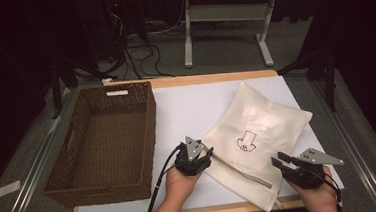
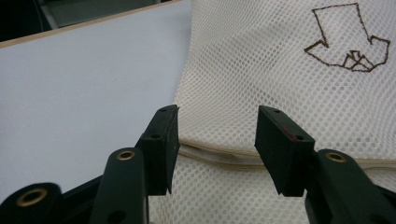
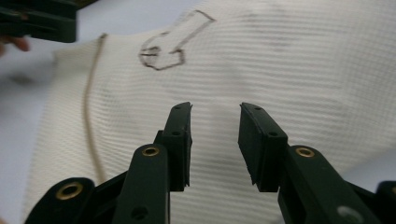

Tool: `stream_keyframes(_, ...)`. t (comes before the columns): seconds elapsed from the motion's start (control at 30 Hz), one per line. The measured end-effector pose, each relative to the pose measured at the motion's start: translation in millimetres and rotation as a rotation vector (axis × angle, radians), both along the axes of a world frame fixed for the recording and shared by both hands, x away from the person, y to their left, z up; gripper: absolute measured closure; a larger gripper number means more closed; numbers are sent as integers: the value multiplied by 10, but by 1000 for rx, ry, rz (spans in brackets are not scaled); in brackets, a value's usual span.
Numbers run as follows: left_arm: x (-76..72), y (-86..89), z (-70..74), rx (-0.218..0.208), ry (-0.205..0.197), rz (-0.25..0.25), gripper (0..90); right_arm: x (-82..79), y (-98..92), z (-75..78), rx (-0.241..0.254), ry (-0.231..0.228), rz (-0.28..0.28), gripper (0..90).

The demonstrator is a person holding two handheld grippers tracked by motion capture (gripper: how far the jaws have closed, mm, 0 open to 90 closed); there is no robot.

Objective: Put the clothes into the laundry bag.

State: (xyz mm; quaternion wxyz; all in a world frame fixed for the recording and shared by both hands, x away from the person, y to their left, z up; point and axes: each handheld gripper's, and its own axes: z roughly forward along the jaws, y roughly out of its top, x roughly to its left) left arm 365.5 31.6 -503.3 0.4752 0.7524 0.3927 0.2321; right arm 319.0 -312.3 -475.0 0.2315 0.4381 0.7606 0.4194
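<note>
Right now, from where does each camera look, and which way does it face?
High view: above the table's near side, facing forward and down; shows both forearms, left gripper, right gripper, basket.
Left gripper view: rides on that gripper, faces the mesh bag; open jaws show.
Right gripper view: rides on that gripper, above the bag; open jaws show.
All share the bag's brown emblem.

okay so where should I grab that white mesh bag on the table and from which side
Probably the near hemmed edge of the mesh bag, by the zipper seam. It lies flat and limp, so pinching a corner beats pressing on the middle. The left gripper already sits open at that seam; come in low from the person's side. The right gripper, also open, could take the near right corner.
</note>
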Motion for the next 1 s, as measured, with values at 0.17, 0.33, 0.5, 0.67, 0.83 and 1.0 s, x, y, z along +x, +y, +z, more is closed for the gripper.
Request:
stream_keyframes(0.17, 4, -26, 25, -12, -8, -6, 500, -8, -128, -18, -9, -5, -77, 560)
stream_keyframes(0.33, 18, -48, 39, -18, -13, -11, 504, 16, -246, -93, -4, 29, -129, 502)
stream_keyframes(0.5, 37, -31, 37, -15, -10, -6, 507, 67, -258, -190, 4, 89, -143, 431)
stream_keyframes(0.67, 126, 14, -9, -7, 33, 6, 470, 126, -198, -323, -39, 146, -138, 421)
stream_keyframes(0.83, 138, 17, -24, 2, 40, 6, 468, 137, -127, -360, -89, 147, -126, 568)
stream_keyframes(1.0, 129, 20, -24, -1, 55, -5, 463, 144, -124, -351, -90, 153, -103, 852)
